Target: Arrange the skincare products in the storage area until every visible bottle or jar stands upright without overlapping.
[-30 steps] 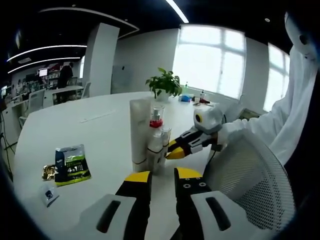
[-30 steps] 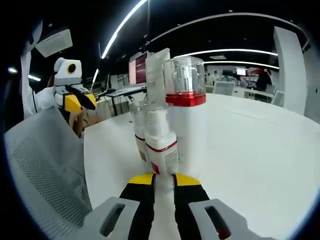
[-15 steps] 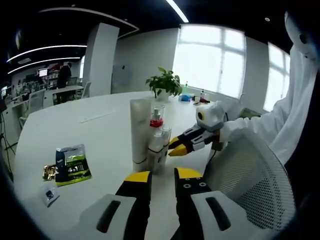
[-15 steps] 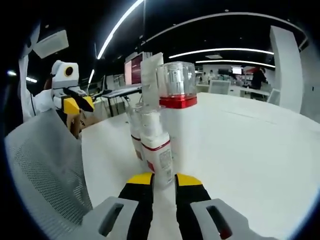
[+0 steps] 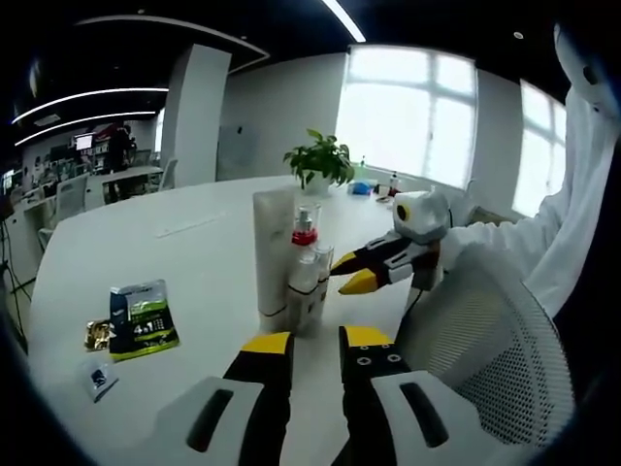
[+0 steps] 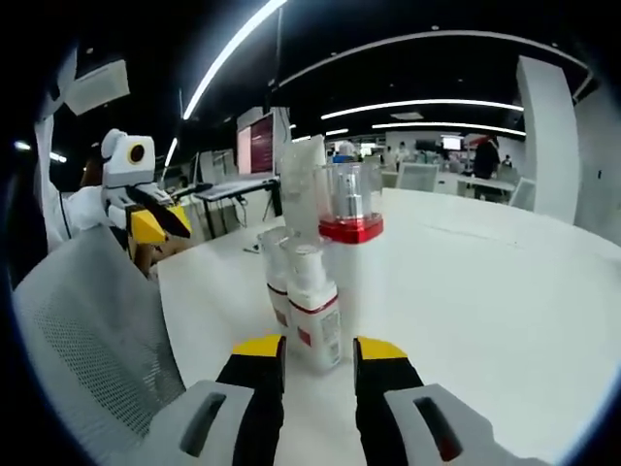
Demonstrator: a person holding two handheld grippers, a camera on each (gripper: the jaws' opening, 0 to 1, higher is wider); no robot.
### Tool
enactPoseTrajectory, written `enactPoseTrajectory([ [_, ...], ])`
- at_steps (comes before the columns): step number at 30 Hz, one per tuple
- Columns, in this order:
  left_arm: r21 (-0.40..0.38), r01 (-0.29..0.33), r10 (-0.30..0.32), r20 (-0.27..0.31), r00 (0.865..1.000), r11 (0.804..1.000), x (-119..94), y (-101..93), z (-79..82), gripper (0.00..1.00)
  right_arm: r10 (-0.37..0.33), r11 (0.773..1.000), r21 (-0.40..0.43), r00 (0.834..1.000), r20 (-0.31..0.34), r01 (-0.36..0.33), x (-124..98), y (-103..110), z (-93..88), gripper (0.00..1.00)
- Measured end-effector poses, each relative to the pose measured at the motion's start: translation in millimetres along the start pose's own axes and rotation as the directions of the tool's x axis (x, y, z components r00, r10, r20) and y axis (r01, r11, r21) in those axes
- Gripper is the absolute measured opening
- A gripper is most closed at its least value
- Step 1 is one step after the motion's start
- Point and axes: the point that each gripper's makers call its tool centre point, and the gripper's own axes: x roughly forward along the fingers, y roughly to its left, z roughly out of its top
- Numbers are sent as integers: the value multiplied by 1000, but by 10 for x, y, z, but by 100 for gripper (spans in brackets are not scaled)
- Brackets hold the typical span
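White bottle [image 6: 312, 325] between parted right tongs [image 6: 320, 347], untouched.

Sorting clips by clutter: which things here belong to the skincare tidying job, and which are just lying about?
Job:
tall tube
red-collared bottle
small bottles
all upright, clustered together
right gripper, open beside them

Lying about:
green packet
gold sachet
small pouch
potted plant
mesh chair

An open-plan office: behind the big white counter [image 5: 194, 243] stand desks with monitors [image 6: 260, 146] and chairs [image 5: 68, 194], under long ceiling light strips [image 6: 233, 53], with large windows [image 5: 408, 116] and a potted plant [image 5: 318, 163].
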Motion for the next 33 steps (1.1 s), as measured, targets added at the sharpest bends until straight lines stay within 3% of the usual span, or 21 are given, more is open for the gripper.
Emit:
enactPoseTrajectory([
  [19,6,-35,35,3,999,999,-23,77,1,13,-19,999,-31,996,85,22,-98,266,576,65],
  [23,6,-31,31,0,1000,999,-17,67,-5,13,-43,999,3,996,83,43,-94,258,658,83],
  [33,5,-29,29,-5,1000,1000,-13,56,-13,13,-45,999,5,994,98,45,-125,444,811,90],
])
